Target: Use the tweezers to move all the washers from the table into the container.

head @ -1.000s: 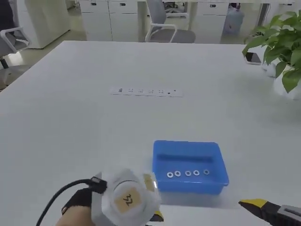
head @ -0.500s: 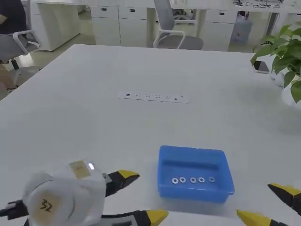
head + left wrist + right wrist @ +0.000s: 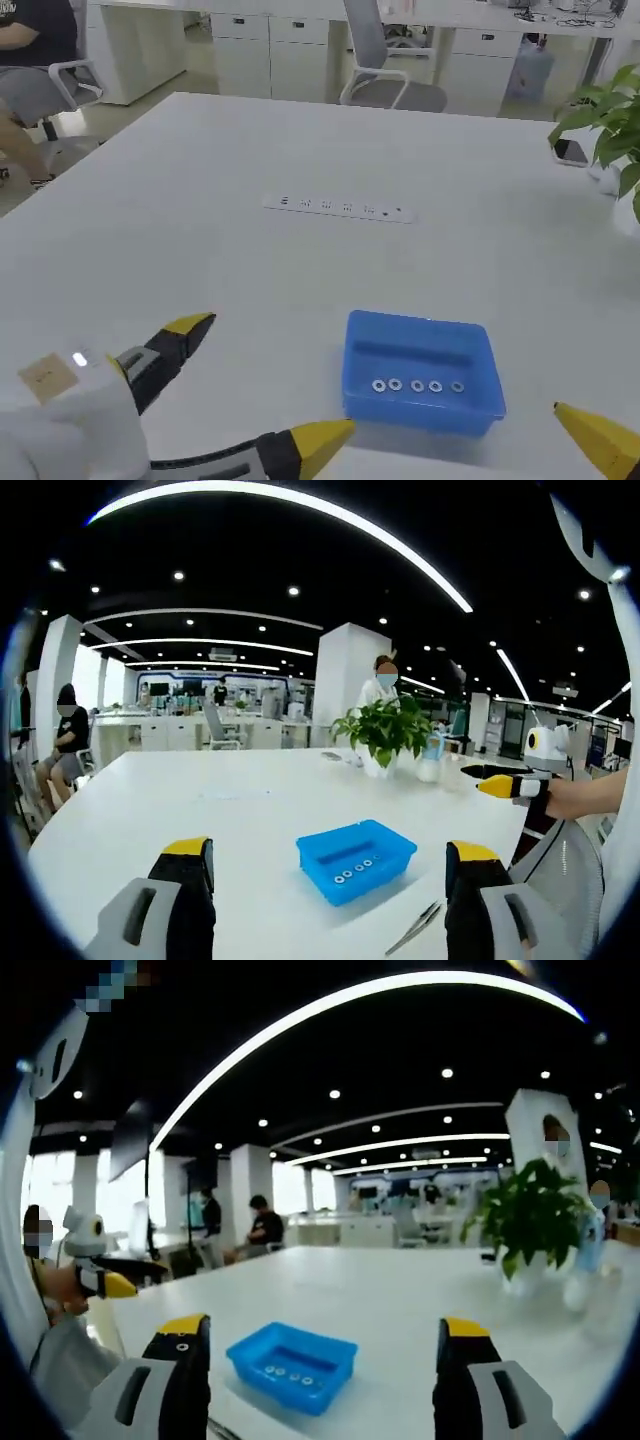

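White table (image 3: 200,200) stands in an open office, with a chair (image 3: 385,80) behind its far edge. On the near side sits the blue container (image 3: 425,412), and five washers (image 3: 417,385) lie in a row inside it. Tweezers (image 3: 415,928) lie flat on the table near the container, and no tool touches them. Left tool (image 3: 275,374) and right tool (image 3: 322,1340) both have jaws spread wide and hold nothing. Farther back lies a power strip (image 3: 340,208), and a plant (image 3: 612,130) stands at the right edge.
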`<state>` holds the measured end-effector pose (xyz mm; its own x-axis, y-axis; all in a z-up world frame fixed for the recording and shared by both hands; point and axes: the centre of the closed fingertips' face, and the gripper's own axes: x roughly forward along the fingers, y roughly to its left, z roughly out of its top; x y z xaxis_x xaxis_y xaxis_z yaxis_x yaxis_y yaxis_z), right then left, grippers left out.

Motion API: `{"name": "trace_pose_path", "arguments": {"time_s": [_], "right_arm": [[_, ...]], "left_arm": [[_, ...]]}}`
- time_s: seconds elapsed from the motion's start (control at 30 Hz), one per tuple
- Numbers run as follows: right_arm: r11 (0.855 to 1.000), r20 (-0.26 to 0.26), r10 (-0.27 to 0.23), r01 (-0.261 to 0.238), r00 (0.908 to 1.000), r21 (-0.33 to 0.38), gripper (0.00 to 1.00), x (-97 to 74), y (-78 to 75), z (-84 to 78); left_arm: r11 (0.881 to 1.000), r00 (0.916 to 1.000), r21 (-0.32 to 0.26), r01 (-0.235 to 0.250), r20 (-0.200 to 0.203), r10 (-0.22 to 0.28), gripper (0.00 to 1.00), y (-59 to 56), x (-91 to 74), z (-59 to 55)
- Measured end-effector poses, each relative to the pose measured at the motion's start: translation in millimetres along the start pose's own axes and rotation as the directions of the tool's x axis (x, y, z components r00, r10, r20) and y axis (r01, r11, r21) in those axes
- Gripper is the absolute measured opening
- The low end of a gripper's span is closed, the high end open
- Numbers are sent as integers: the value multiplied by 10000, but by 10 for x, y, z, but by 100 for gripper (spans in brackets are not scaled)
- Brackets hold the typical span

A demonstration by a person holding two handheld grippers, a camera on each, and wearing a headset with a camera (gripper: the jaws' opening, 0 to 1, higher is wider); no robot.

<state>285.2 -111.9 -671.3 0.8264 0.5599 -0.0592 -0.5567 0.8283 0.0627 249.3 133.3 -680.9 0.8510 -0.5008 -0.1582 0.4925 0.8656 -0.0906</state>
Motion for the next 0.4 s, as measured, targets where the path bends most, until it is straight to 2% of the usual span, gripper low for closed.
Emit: {"name": "trace_pose_path", "arguments": {"time_s": [0.03, 0.07, 0.1, 0.17, 0.23, 0.4], "right_arm": [[9999, 185, -108, 108, 9998, -3, 99, 4, -15, 28], [9999, 194, -25, 28, 9998, -168, 98, -4, -8, 33], [9998, 148, -172, 173, 9997, -79, 99, -6, -27, 20], [9992, 28, -230, 231, 9997, -333, 99, 9, -46, -1], [9990, -198, -185, 177, 9996, -410, 99, 26, -46, -41], [9994, -121, -252, 250, 9996, -235, 99, 42, -58, -36]], "left_arm": [[9999, 9997, -27, -167, 166, 167, 99, 27, -15, 23], [9997, 9997, -107, -200, 154, 201, 99, 35, -24, 22], [9994, 9993, -223, -271, 245, 277, 99, 56, -34, 31], [9986, 9990, -396, -340, 292, 352, 99, 72, -44, 36], [9982, 9986, -432, -405, 310, 419, 99, 87, -52, 37], [9972, 9977, -441, -610, 276, 623, 99, 141, -83, 28]]}}
